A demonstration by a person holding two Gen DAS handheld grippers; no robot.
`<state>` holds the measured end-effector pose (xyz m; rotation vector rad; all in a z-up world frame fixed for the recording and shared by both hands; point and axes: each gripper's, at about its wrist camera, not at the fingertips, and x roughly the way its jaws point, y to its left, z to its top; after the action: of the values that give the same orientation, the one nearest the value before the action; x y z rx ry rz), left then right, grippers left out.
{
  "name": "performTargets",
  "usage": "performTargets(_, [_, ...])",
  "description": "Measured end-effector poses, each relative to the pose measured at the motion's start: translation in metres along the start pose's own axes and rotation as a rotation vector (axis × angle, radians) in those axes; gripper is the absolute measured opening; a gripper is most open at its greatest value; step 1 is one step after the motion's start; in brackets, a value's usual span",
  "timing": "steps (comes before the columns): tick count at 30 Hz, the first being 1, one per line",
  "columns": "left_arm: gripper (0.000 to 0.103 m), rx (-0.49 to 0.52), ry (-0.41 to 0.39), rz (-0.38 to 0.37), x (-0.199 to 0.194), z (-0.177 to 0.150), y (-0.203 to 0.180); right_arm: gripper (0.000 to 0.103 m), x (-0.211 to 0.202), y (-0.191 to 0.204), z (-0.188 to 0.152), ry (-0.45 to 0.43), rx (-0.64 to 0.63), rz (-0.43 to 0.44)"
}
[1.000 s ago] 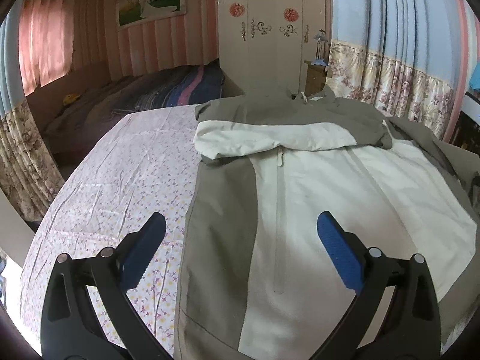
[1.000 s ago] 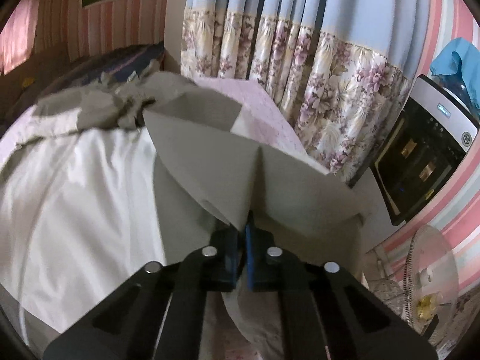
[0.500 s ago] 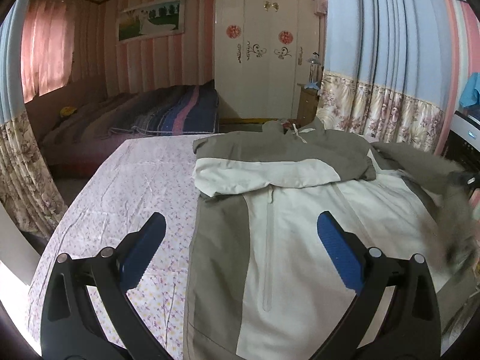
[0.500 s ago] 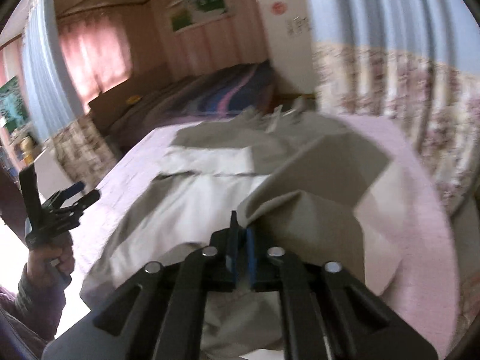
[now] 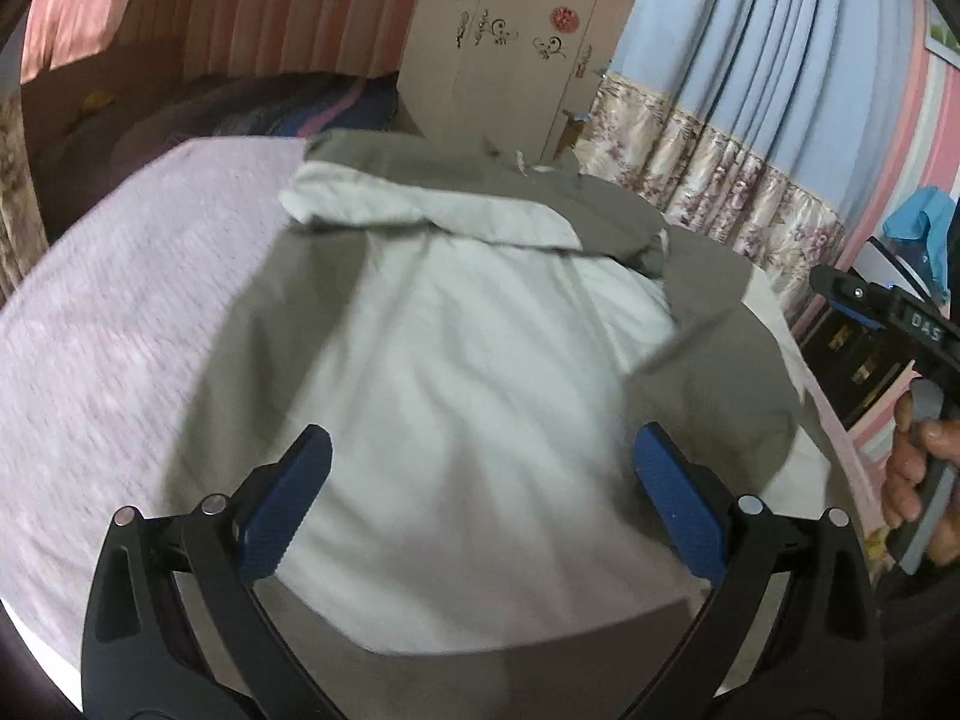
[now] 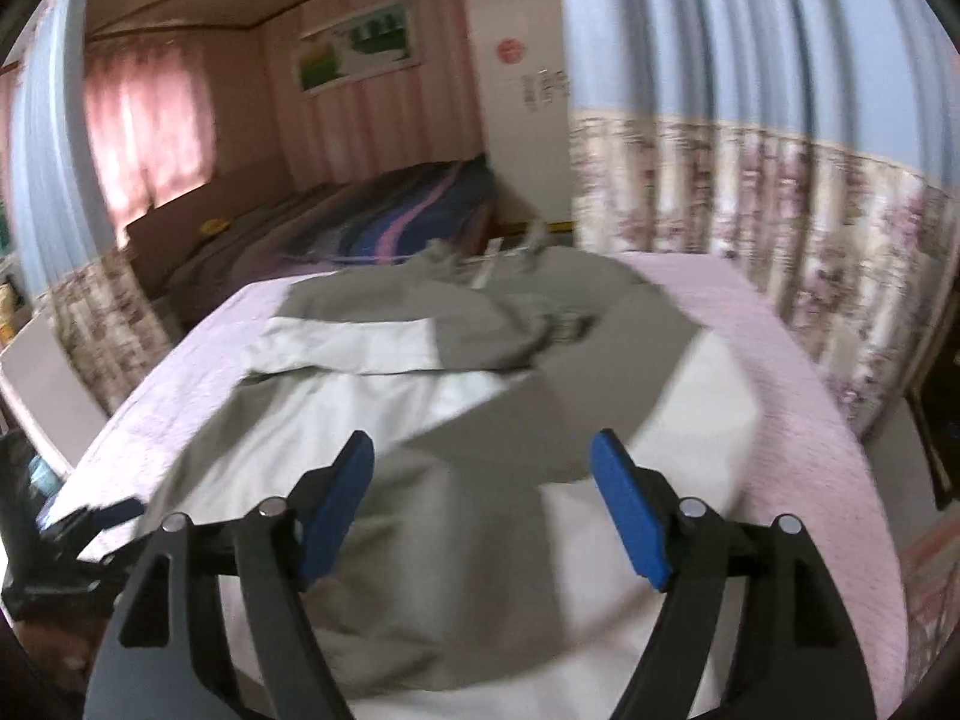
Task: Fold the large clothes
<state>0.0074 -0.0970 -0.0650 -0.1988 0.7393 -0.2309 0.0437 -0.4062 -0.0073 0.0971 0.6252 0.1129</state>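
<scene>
A large olive-and-cream jacket (image 5: 468, 360) lies spread on the bed, its upper sleeve folded across the chest and its right side folded inward as an olive flap (image 5: 714, 360). It also shows in the right wrist view (image 6: 420, 420). My left gripper (image 5: 480, 498) is open and empty above the jacket's lower part. My right gripper (image 6: 483, 504) is open and empty above the folded olive flap (image 6: 540, 432). The right gripper's handle, held in a hand, shows at the right edge of the left wrist view (image 5: 900, 324).
The bed has a pink floral sheet (image 5: 120, 312). A second bed with a striped blanket (image 6: 390, 222) stands behind. A white wardrobe (image 5: 510, 30) and floral curtains (image 6: 780, 210) line the far and right sides. A black appliance (image 5: 852, 360) stands right of the bed.
My right gripper has opened and let go of the jacket's right side, which now lies folded over the body. Both grippers shifted, and the left one now looks down closer on the jacket.
</scene>
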Motion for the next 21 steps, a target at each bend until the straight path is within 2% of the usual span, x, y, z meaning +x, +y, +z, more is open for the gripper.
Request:
performTargets(3, [0.100, 0.007, 0.011, 0.016, 0.006, -0.010, -0.018, 0.077, -0.001, -0.023, -0.009, 0.015, 0.006, -0.030])
performTargets(6, [0.100, -0.057, 0.037, 0.002, 0.015, -0.017, -0.030, 0.077, -0.002, -0.045, -0.018, 0.040, 0.011, -0.043])
performTargets(11, [0.100, -0.087, 0.030, -0.019, 0.022, -0.016, -0.056, 0.077, -0.004, -0.071, -0.023, 0.043, 0.025, -0.040])
performTargets(18, [0.099, -0.020, 0.082, -0.019, 0.063, -0.005, -0.096, 0.077, -0.011, -0.085, -0.025, 0.026, 0.050, -0.037])
performTargets(20, [0.083, 0.016, 0.116, 0.011, 0.076, -0.006, -0.104, 0.077, -0.013, -0.088, -0.027, 0.026, 0.049, -0.040])
performTargets(21, [0.063, 0.015, 0.129, -0.009, 0.080, -0.006, -0.106, 0.078, -0.013, -0.090, -0.028, 0.029, 0.047, -0.042])
